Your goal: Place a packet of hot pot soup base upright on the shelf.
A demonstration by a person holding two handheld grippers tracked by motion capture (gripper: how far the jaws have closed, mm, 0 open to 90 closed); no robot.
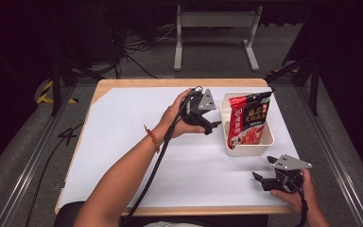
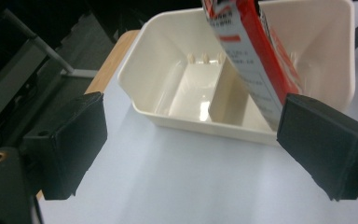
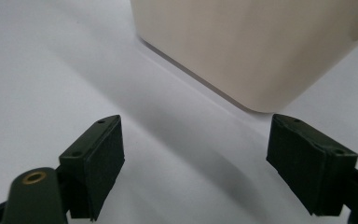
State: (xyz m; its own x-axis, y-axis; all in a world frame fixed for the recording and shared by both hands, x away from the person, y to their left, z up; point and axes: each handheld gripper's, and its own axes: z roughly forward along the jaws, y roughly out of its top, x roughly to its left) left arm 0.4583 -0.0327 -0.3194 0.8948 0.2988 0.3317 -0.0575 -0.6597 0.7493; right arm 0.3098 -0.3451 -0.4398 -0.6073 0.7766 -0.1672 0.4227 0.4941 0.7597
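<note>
Packet top cut off; print unreadable

A red packet with a dark top and white print stands in a cream bin on white table cover.

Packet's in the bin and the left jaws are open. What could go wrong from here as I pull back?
1. The red packet leans tilted in the cream bin, its top above the rim; it could tip over or out.
2. The left gripper sits close beside the bin wall, so pulling back might nudge the bin.
3. The right gripper rests open near the bin's corner and could catch it.
</note>
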